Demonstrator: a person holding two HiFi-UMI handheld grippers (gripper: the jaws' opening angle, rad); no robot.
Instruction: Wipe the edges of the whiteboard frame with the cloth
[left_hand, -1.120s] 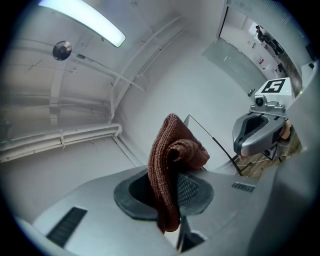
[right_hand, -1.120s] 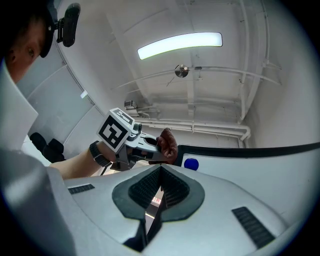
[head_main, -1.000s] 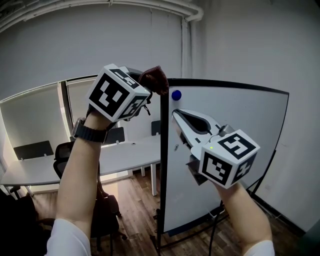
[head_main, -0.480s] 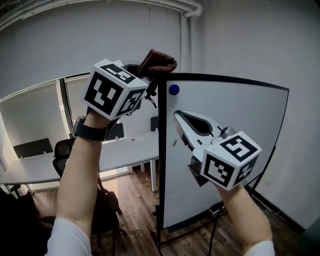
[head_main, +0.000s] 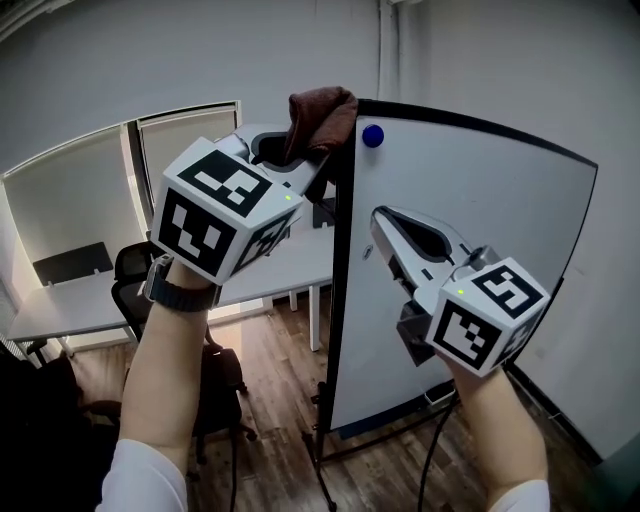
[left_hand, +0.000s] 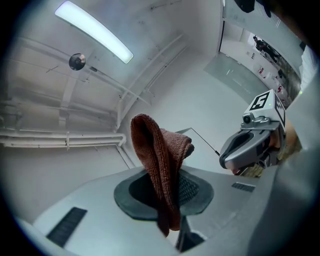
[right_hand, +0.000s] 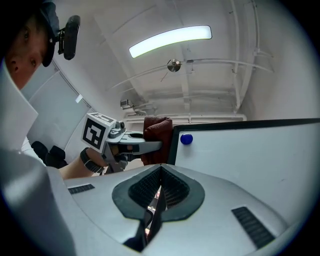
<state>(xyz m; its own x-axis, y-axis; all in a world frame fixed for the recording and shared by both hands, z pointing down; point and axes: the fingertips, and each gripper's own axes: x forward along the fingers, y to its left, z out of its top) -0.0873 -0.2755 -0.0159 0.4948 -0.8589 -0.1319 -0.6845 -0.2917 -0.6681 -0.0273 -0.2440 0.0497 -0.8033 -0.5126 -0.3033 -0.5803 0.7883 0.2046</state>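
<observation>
Clamps cloth (head_main: 320, 112) in left gripper (head_main: 323, 172) at whiteboard frame's (head_main: 339, 280) top left corner, higher than a second ago. Keeps right gripper (head_main: 381, 216) closed, empty, before the board face (head_main: 490, 190).

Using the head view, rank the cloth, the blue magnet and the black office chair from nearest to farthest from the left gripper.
1. The cloth, clamped by the left gripper.
2. The blue magnet, just right, on the whiteboard.
3. The black office chair, far off, lower left.
</observation>
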